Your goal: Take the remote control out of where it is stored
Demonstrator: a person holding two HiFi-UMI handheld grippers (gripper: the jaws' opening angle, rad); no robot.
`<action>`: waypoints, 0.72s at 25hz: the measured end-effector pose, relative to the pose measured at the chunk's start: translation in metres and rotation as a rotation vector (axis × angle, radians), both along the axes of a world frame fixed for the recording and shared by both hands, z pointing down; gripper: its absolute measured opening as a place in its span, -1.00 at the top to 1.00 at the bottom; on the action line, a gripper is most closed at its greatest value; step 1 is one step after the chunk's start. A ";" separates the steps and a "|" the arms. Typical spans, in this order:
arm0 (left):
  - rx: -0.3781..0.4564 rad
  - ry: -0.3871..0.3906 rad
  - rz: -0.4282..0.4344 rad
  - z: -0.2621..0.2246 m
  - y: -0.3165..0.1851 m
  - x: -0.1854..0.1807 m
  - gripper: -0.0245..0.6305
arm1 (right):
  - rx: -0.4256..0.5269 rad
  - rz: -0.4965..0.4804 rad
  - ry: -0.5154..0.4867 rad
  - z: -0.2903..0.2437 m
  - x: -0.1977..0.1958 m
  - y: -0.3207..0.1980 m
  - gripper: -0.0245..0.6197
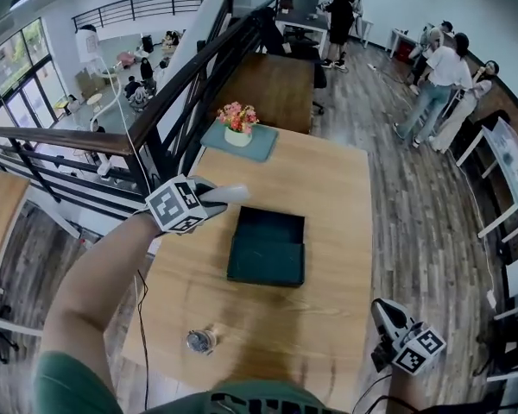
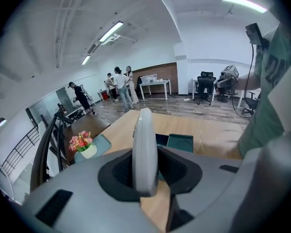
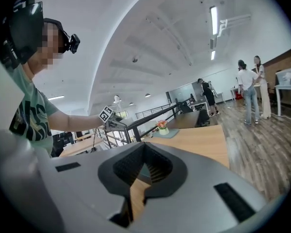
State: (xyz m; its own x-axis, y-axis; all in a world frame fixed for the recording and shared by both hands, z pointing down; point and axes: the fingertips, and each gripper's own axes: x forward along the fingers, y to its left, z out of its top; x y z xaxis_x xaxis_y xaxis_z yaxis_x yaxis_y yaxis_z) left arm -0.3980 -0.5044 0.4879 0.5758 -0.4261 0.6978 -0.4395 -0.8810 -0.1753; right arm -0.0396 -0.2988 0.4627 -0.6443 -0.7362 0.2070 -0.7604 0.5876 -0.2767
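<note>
My left gripper (image 1: 214,195) is raised above the left side of the wooden table (image 1: 337,197) and is shut on a pale grey remote control (image 1: 231,193). In the left gripper view the remote (image 2: 144,144) stands edge-on between the jaws of the left gripper (image 2: 145,174). Below and to its right lies an open dark green box (image 1: 268,247), seen too as a box with its lid (image 2: 180,142). My right gripper (image 1: 382,319) hangs off the table's near right corner, well apart from the box. Its jaws meet in the right gripper (image 3: 144,152) view with nothing between them.
A pot of flowers (image 1: 238,121) stands on a teal mat (image 1: 261,147) at the table's far edge. A small round shiny object (image 1: 200,341) sits near the front edge. A dark railing (image 1: 181,84) runs along the left. Several people (image 1: 436,84) stand at the back right.
</note>
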 end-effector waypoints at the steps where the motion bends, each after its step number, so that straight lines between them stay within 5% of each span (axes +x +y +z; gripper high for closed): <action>1: 0.010 0.002 -0.006 -0.006 0.006 -0.005 0.59 | 0.008 0.001 0.000 -0.005 -0.002 0.004 0.90; 8: 0.067 0.039 -0.113 -0.046 0.058 -0.029 0.59 | 0.044 -0.029 -0.013 -0.027 0.008 0.016 0.90; 18: 0.142 0.174 -0.329 -0.110 0.182 0.010 0.59 | 0.110 -0.054 -0.054 -0.051 0.117 0.042 0.90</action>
State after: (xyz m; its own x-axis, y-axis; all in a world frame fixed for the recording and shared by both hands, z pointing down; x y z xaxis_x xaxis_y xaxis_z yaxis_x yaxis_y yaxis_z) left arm -0.3881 -0.3222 0.3776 0.4968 -0.6925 0.5231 -0.7279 -0.6608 -0.1834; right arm 0.0778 -0.2565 0.4120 -0.6915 -0.7167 0.0907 -0.7126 0.6562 -0.2482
